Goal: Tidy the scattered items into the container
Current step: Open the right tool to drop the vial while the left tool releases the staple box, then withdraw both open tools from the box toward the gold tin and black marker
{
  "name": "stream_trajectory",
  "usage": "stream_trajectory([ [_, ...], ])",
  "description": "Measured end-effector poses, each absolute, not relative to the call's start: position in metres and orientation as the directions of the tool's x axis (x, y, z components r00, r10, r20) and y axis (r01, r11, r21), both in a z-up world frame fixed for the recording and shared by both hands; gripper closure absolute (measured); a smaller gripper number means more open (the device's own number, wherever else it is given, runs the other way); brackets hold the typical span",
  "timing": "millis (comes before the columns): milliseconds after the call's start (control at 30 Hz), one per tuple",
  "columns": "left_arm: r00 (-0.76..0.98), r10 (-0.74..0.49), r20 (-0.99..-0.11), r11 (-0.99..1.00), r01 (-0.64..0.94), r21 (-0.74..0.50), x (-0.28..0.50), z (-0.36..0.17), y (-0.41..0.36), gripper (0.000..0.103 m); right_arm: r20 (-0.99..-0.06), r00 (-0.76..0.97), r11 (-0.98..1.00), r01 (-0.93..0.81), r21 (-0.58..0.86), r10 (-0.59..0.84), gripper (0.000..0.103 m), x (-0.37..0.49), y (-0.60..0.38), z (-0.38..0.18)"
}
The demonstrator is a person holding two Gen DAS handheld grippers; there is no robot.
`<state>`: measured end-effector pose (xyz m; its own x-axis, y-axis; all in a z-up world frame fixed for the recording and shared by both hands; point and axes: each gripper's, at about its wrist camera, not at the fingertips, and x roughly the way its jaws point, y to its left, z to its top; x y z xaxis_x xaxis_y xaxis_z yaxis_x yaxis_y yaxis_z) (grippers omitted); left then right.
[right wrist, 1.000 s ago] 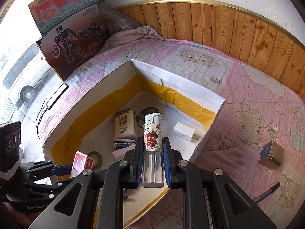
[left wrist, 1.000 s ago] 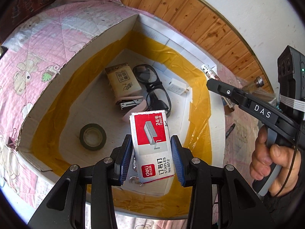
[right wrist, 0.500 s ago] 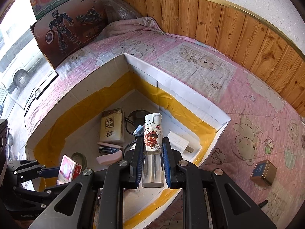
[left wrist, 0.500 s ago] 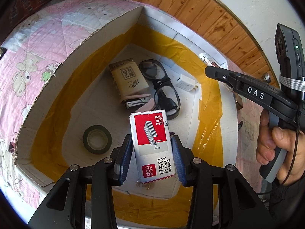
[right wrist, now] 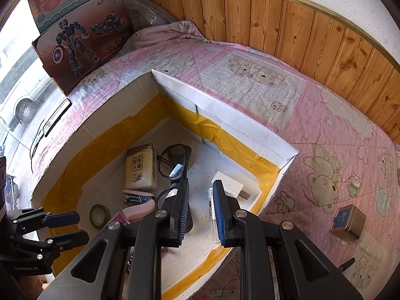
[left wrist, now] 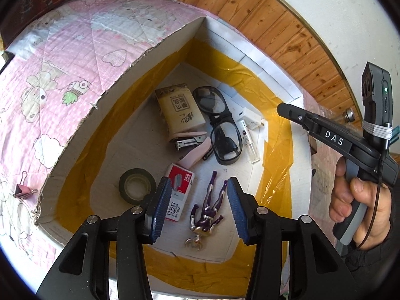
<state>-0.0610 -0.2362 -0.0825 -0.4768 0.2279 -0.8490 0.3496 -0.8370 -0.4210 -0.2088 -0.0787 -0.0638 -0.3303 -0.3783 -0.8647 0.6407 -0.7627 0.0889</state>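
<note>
A white cardboard box (left wrist: 117, 85) lined with yellow tape lies on a pink quilt. My left gripper (left wrist: 198, 208) is open and empty above its near end. The red staples box (left wrist: 178, 190) lies on the box floor just below, beside a purple figure keychain (left wrist: 208, 208). My right gripper (right wrist: 200, 208) is open and empty above the box (right wrist: 225, 117). The clear lighter (left wrist: 248, 140) lies on the floor by the glasses (left wrist: 220, 125); in the right wrist view the lighter (right wrist: 212, 215) shows between the fingers.
Inside the box: tissue pack (left wrist: 181, 111), pink stapler (left wrist: 192, 147), tape roll (left wrist: 136, 185), white charger (left wrist: 251, 118). On the quilt: a pink binder clip (left wrist: 22, 190), a gold tin (right wrist: 347, 221), a black pen (right wrist: 346, 265). Toy boxes (right wrist: 80, 25) stand at the far left.
Both grippers opened. The staples box dropped from the left gripper onto the box floor. The lighter dropped from the right gripper onto the floor by the glasses.
</note>
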Motion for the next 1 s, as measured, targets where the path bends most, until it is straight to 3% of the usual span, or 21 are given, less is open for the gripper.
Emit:
stream_trajectory([
  [567, -0.520, 0.233, -0.822, -0.837, 0.323, -0.442, -0.037, -0.057, -0.225, 0.054, -0.860, -0.310, -0.750, 0.651, 0.119, -0.405, 0.076, -0.161, -0.063, -0.053],
  [1000, -0.573, 0.170, -0.802, -0.883, 0.273, -0.382, -0.014, -0.022, -0.204, 0.054, -0.838, -0.302, -0.747, 0.641, 0.175, -0.455, 0.074, -0.118, -0.046, -0.044],
])
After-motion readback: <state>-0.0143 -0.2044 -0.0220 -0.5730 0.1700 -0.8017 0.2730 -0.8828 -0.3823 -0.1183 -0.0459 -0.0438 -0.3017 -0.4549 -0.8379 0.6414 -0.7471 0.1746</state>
